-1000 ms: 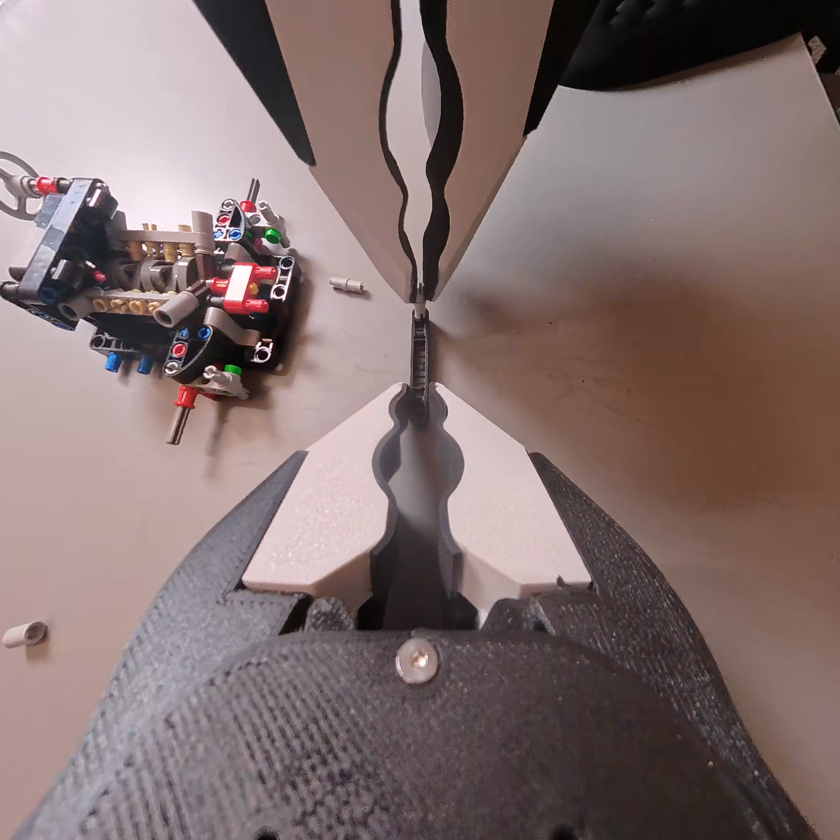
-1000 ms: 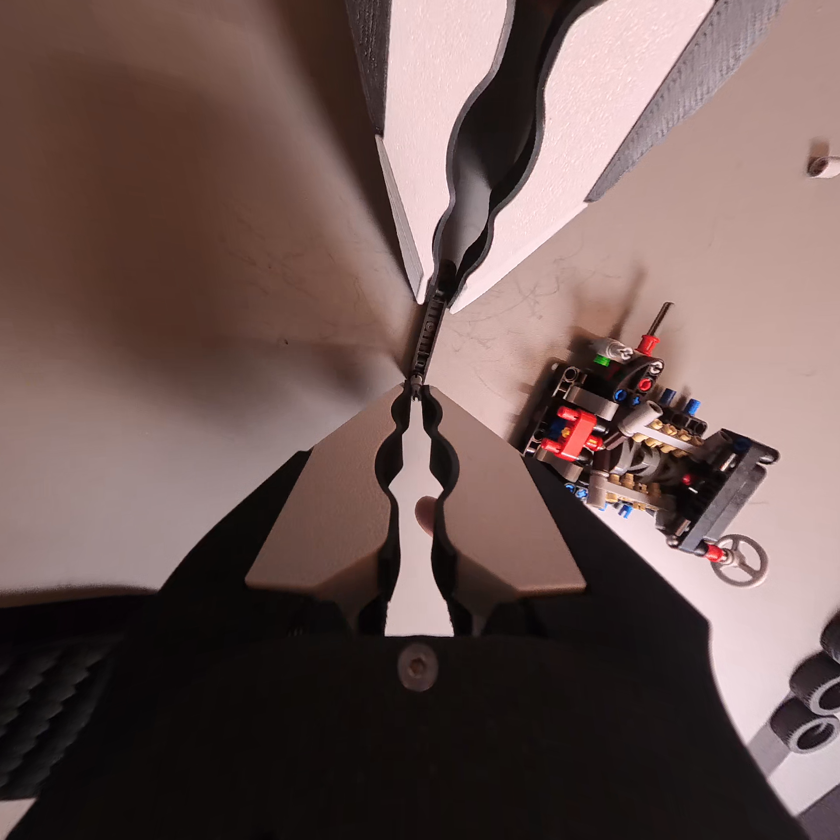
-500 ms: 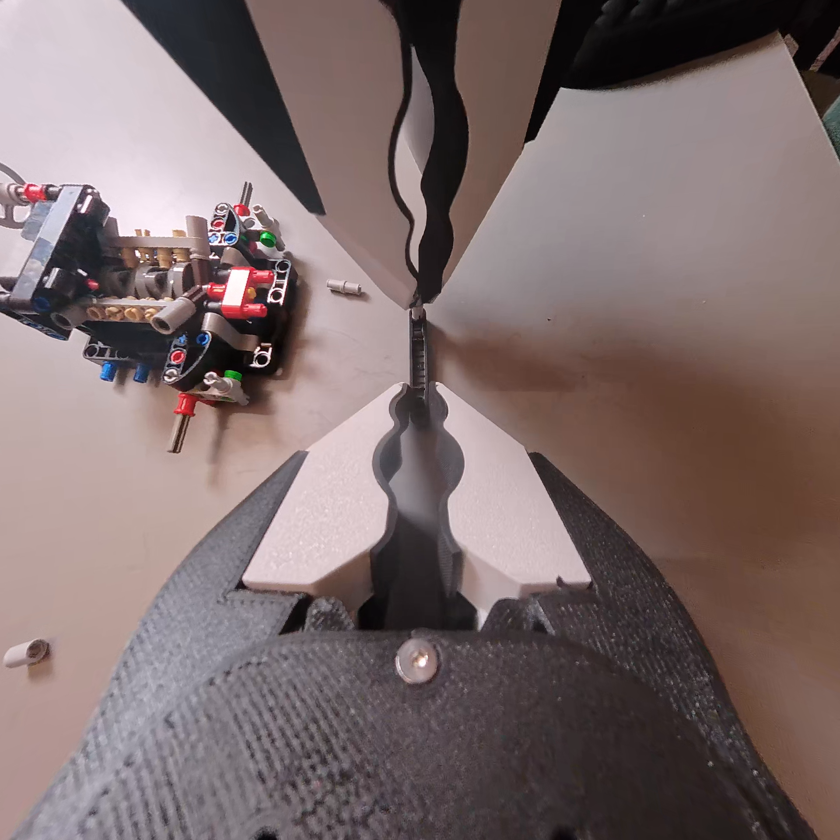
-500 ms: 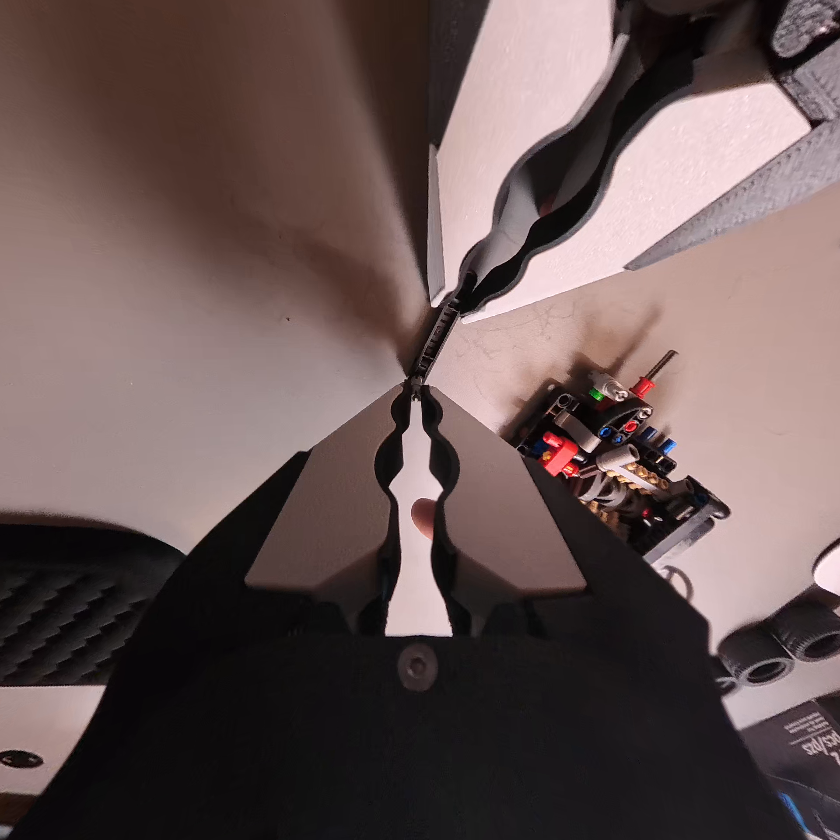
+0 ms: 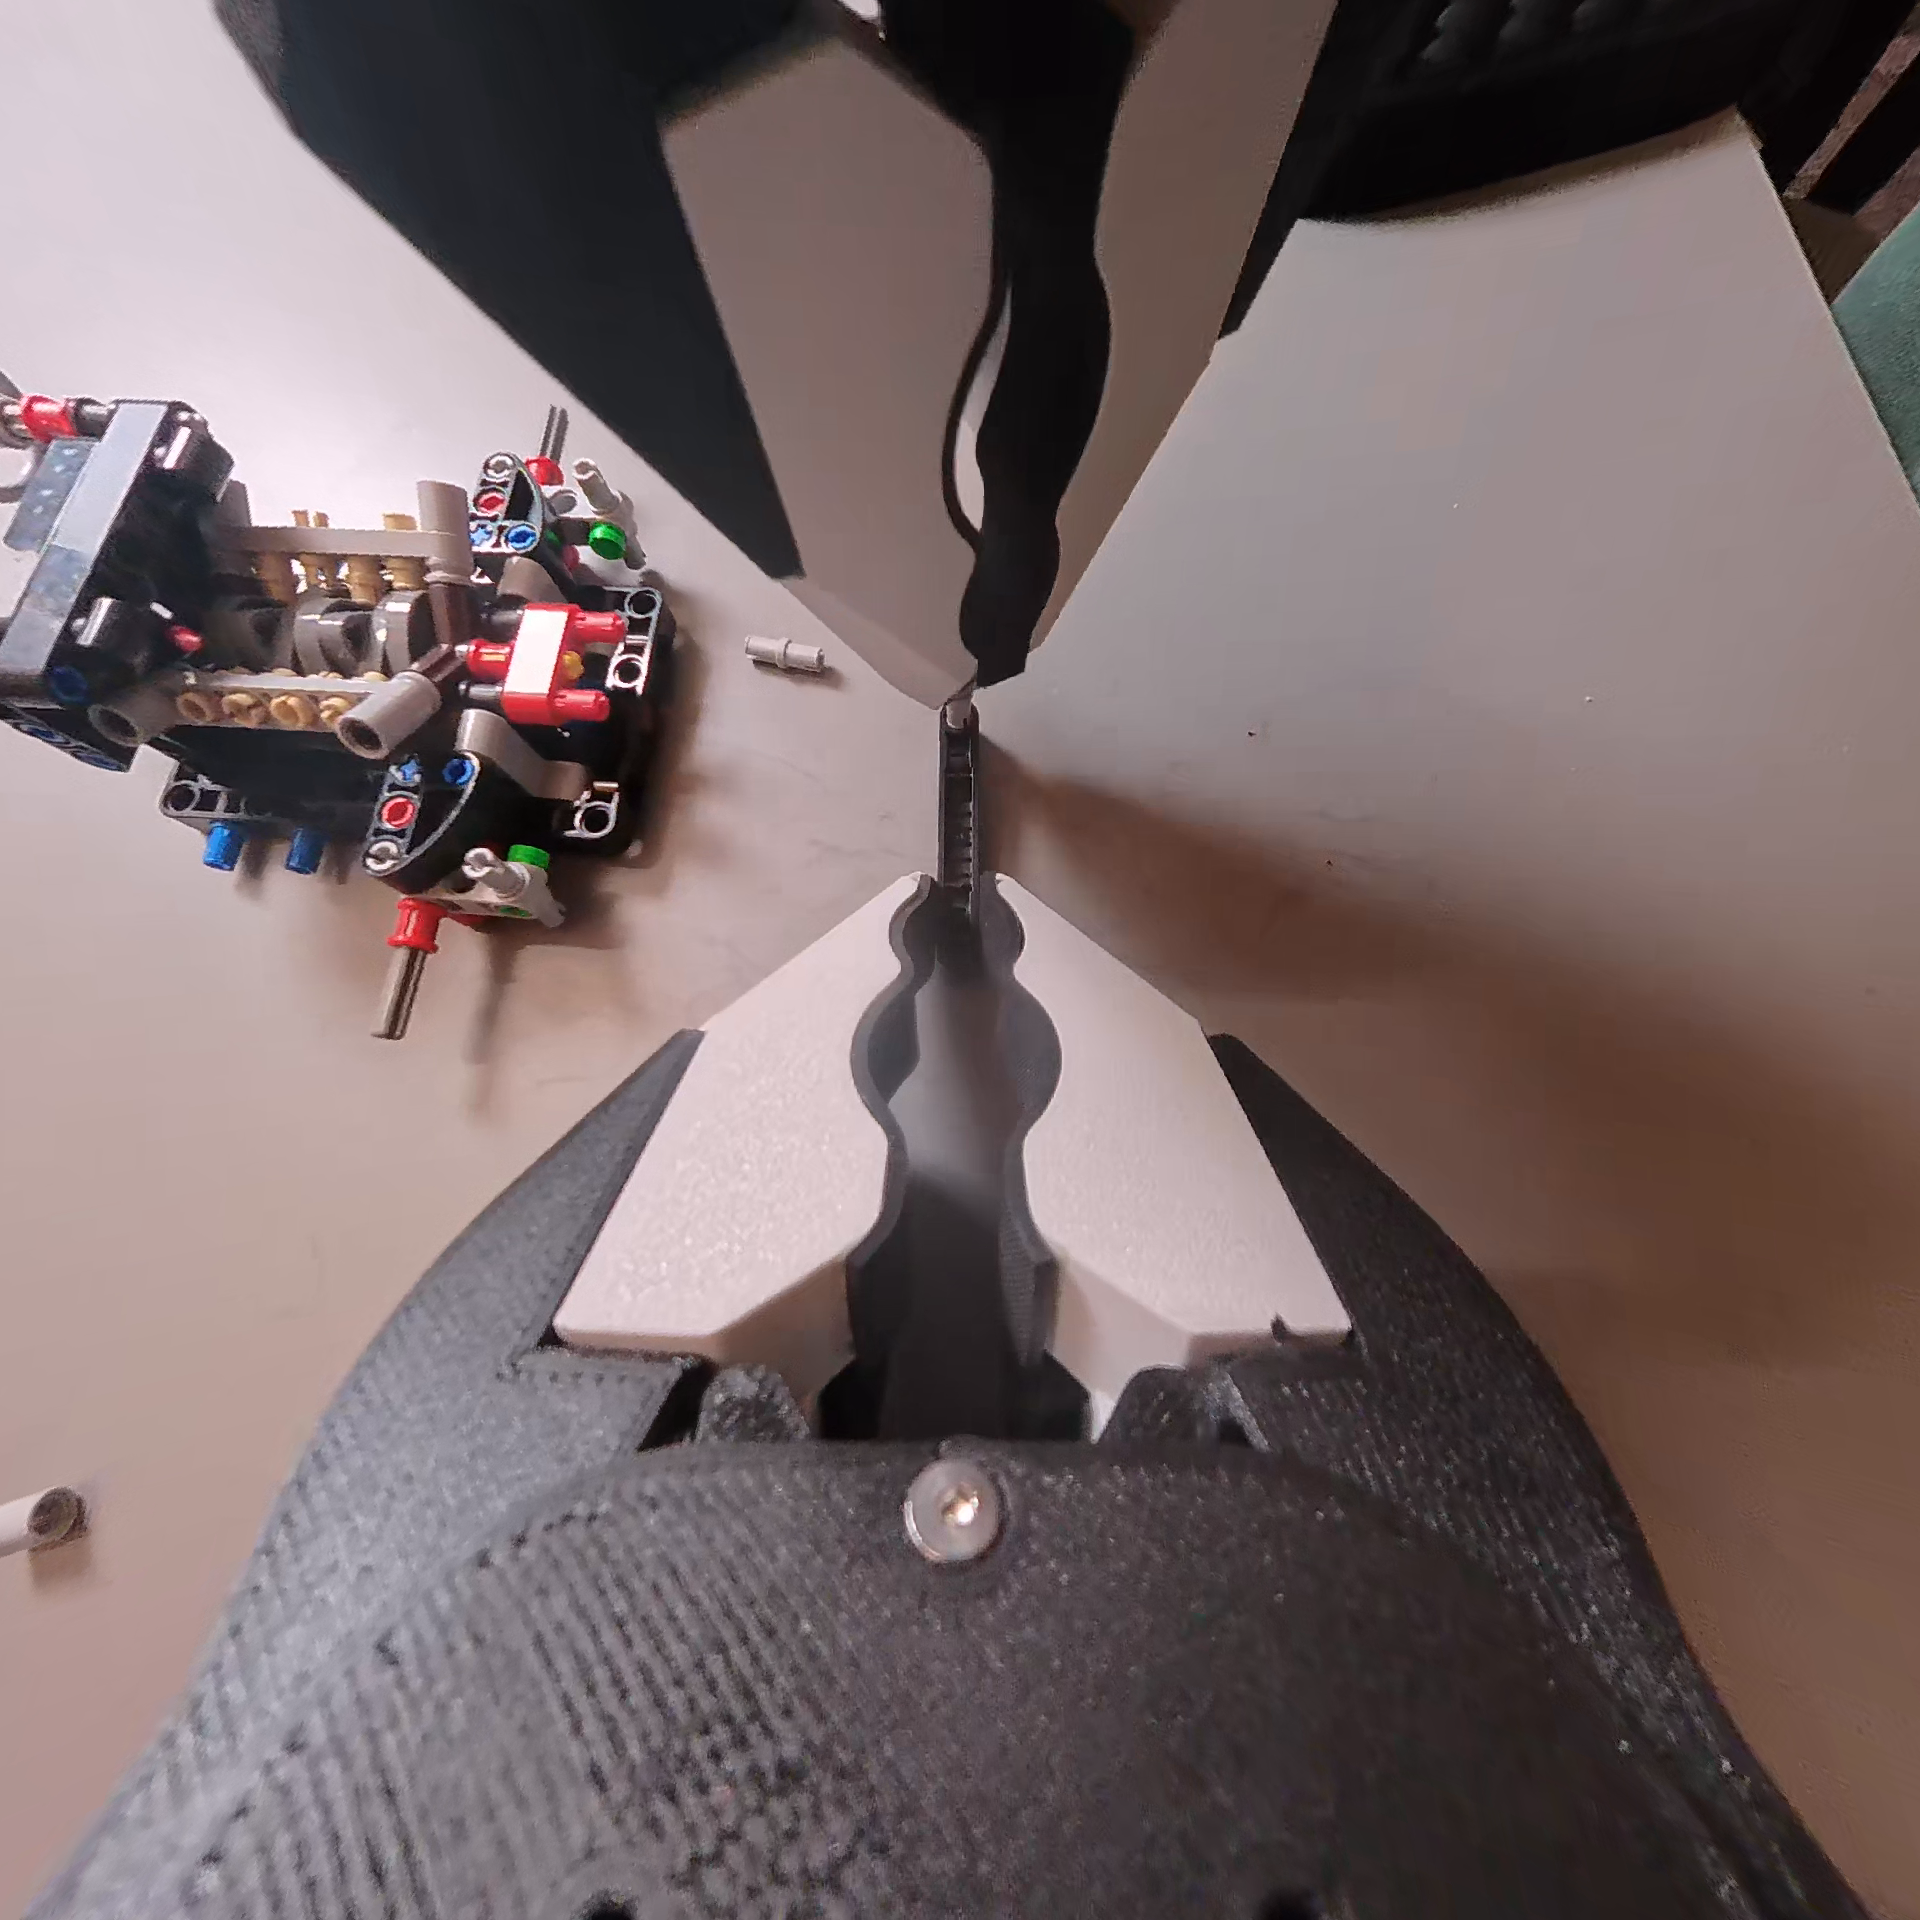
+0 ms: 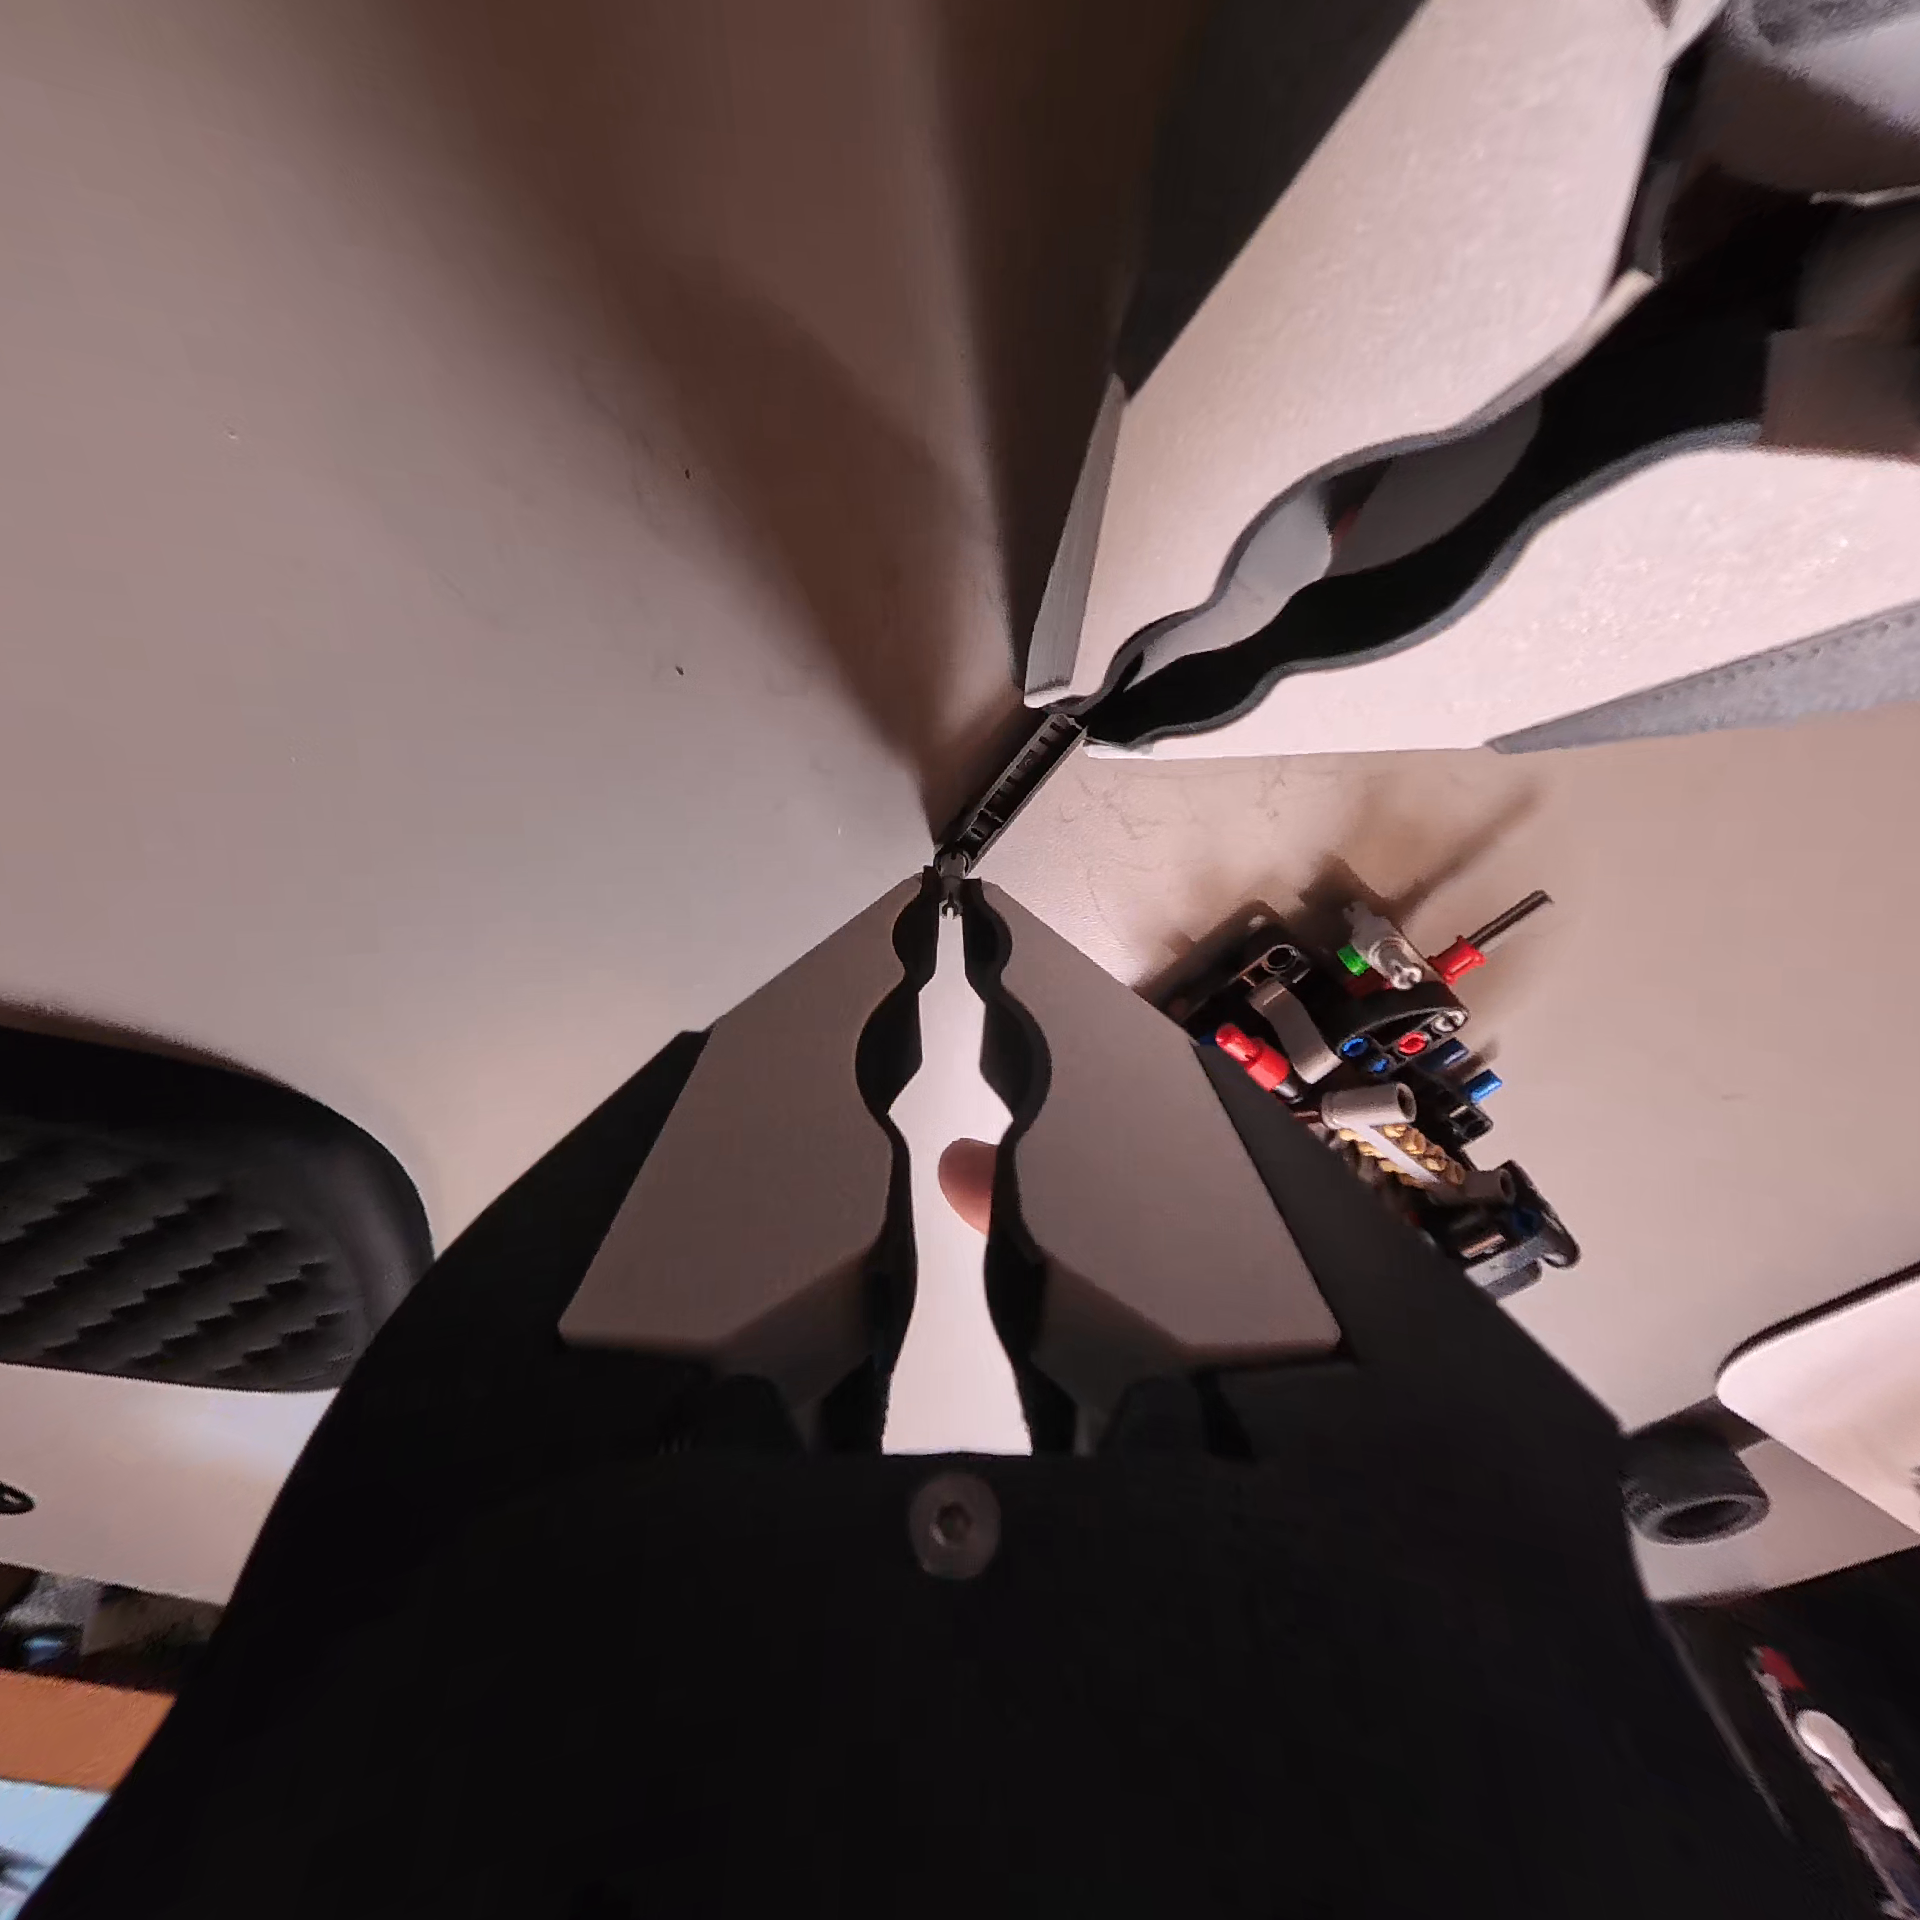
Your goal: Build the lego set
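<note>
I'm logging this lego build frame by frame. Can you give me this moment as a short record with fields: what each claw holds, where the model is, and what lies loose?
left claw: shut on one end of black toothed strip
right claw: shut on small pin at the strip's other end
strip: held in the air between both claws
partly built model: on the table, apart from both claws
loose parts: grey pin beside the model; pale tube at the left edge

Beige table (image 5: pixel 1455 644) under lego chassis (image 5: pixel 343 665), loose grey pin (image 5: pixel 784 655).
</note>
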`<action>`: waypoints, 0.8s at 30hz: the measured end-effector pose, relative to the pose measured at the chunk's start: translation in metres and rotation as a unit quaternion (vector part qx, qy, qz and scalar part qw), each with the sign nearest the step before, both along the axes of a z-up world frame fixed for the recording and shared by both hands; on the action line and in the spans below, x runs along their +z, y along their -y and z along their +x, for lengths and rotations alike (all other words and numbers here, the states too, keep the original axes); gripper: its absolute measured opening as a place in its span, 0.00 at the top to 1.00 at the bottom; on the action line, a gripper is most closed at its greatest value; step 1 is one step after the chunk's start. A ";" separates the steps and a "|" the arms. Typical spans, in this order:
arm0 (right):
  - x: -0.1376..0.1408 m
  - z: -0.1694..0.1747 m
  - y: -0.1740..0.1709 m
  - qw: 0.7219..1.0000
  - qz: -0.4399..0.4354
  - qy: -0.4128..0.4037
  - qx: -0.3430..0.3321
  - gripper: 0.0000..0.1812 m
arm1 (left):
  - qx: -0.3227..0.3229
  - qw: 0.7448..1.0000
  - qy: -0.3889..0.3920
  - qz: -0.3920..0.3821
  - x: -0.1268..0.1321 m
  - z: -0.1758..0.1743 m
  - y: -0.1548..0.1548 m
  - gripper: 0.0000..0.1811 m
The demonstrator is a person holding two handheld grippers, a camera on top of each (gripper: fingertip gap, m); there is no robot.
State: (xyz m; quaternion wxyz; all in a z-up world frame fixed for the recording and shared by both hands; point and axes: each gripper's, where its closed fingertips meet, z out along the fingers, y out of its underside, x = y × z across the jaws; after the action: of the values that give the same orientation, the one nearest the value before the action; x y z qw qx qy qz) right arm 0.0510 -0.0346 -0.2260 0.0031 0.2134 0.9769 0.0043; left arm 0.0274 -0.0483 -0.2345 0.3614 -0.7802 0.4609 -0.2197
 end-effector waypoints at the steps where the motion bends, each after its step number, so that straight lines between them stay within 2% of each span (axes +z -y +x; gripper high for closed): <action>1: 0.000 0.000 0.000 1.000 0.004 0.002 0.008 0.98 | -0.002 1.000 0.000 -0.001 0.000 0.000 0.000 0.96; 8: -0.008 0.000 0.003 1.000 0.000 0.000 0.020 0.98 | -0.010 1.000 0.000 0.000 0.000 0.000 0.000 0.96; 14: -0.007 0.000 0.004 0.999 -0.028 -0.021 -0.025 0.98 | -0.010 1.000 0.000 0.000 0.000 0.000 0.000 0.96; 19: -0.006 -0.001 0.004 0.990 -0.073 -0.076 -0.097 0.98 | -0.011 1.000 -0.004 0.006 0.000 0.000 0.000 0.96; 24: 0.019 -0.005 0.001 0.939 -0.188 -0.180 -0.224 0.88 | -0.009 1.000 -0.005 0.008 0.000 0.000 0.000 0.96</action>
State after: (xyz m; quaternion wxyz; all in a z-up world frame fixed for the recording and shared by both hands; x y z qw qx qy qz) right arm 0.0459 -0.0356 -0.2071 -0.1315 0.4198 0.8710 -0.2186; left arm 0.0278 -0.0483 -0.2349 0.3635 -0.7742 0.4715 -0.2147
